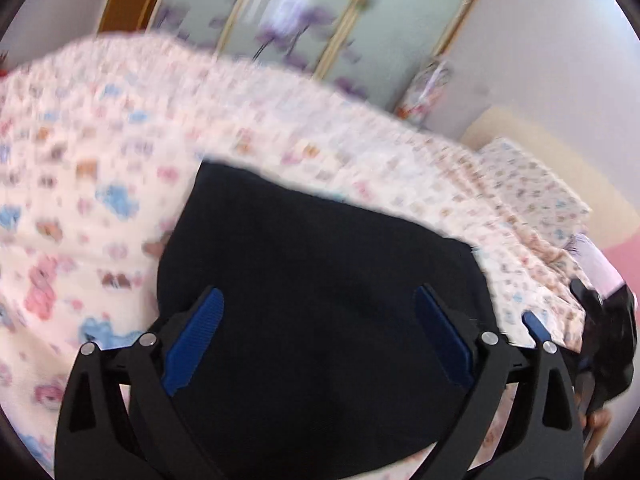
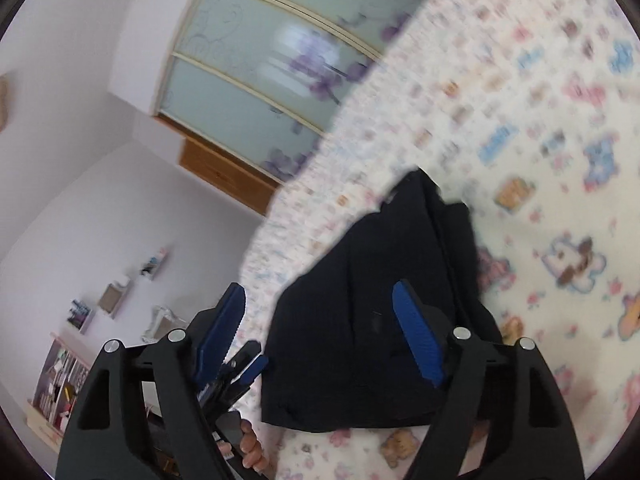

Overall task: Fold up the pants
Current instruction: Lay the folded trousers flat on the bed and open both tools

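Pants: dark, folded into a compact bundle, lying on bedspread with pastel animal print. Long axis in left wrist view running from near edge, between the fingers, up and away to a far edge angled from upper left down to right. In right wrist view narrowing toward a pointed far end at upper right, broad end nearest camera; layered folds visible along right side. Waistband or leg ends not distinguishable; fabric too dark for seams.

Left gripper: fingers wide apart, blue pads clear of cloth on either side, pants lying beneath and between, nothing clamped. Whether tips touch fabric cannot be told.

Right gripper: fingers apart, left pad over bedspread edge, right pad over pants, nothing pinched.

Left gripper also seen in right wrist view, low at left, partly hidden behind the right gripper's finger; a hand below it, cut off by frame. Right gripper at right border of left wrist view, mostly cut off.

Background: sliding doors with purple flower pattern, pillow, shelf with small items. Bedspread print and doors smeared by blur in both views.
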Action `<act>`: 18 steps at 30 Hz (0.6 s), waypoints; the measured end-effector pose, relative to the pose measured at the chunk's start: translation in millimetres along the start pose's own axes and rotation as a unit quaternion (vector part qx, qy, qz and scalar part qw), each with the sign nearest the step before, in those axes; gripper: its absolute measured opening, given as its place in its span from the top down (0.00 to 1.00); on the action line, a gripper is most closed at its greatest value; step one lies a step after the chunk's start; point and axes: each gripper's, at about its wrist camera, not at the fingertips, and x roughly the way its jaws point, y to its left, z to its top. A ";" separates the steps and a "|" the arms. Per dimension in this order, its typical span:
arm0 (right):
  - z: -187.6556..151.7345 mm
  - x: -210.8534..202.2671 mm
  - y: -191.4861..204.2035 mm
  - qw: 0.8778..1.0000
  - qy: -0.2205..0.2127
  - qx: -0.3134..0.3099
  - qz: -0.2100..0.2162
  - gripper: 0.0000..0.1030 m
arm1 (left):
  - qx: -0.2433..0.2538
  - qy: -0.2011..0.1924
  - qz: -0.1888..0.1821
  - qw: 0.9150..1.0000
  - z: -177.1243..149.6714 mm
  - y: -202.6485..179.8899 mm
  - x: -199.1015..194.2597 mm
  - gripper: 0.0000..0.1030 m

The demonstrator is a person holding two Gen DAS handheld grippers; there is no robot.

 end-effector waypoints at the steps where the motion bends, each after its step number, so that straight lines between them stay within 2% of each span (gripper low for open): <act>1: -1.8 10.6 -8.5 0.999 0.019 0.009 -0.030 0.26 | -0.014 0.027 0.008 1.000 -0.7 6.8 14.0 0.07; 2: -2.8 20.8 -16.0 0.999 0.033 0.013 -0.041 0.28 | -0.020 0.036 0.008 0.999 -3.4 11.4 22.2 0.07; 4: -7.6 30.0 -21.9 0.998 0.036 -0.007 -0.056 0.30 | -0.004 0.024 0.016 1.000 -7.9 10.2 27.4 0.07; 8: -12.7 26.6 6.0 0.992 0.022 -0.080 -0.100 0.29 | 0.026 0.010 0.038 0.999 -15.1 -1.2 14.9 0.07; 12: -18.5 0.1 41.3 0.993 0.007 -0.112 -0.044 0.28 | 0.063 -0.026 0.041 0.997 -31.1 -10.0 -31.0 0.05; 14: -26.9 -8.5 54.6 0.992 0.020 -0.125 -0.030 0.23 | 0.087 -0.044 0.037 0.994 -47.4 -17.8 -53.0 0.02; 17: -38.1 -10.3 52.3 0.993 0.044 -0.108 -0.023 0.22 | 0.117 -0.041 0.029 0.992 -64.9 -29.6 -57.6 0.02; 18: -42.1 -3.4 41.6 0.993 0.054 -0.094 -0.051 0.22 | 0.124 -0.030 0.038 0.991 -65.5 -32.4 -51.2 0.02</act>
